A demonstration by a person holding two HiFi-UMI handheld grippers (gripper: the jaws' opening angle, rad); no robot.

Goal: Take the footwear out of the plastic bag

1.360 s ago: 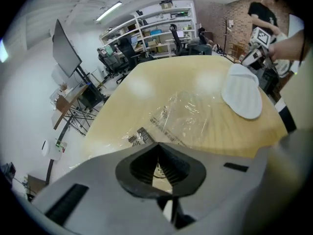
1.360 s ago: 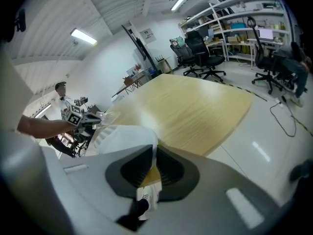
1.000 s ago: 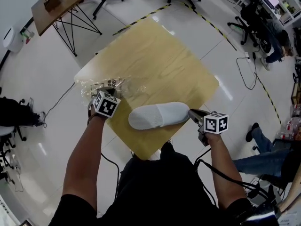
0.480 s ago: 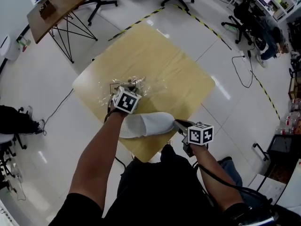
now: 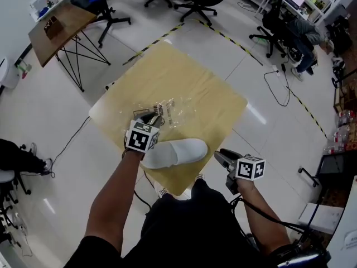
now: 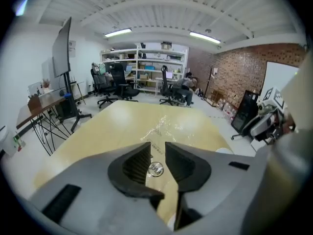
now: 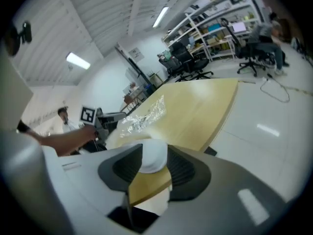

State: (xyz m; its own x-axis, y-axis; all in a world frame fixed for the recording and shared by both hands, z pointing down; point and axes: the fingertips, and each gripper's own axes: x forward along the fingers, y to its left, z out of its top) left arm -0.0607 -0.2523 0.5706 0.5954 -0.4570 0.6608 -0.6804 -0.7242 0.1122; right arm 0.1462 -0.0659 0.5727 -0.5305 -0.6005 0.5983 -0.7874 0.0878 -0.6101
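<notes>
Slipper, one end behind left hand-held gripper

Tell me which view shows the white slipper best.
Head view: almost the whole slipper lies in sight on the table. The right gripper view catches only one end; the left gripper view shows barely a sliver.

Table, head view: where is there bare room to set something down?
The far half of the table is bare, from the plastic bag out to the far corner. The right corner, between the bag and the right edge, is also free. The near corner is crowded: the slipper lies across it with the bag just beyond.
</notes>
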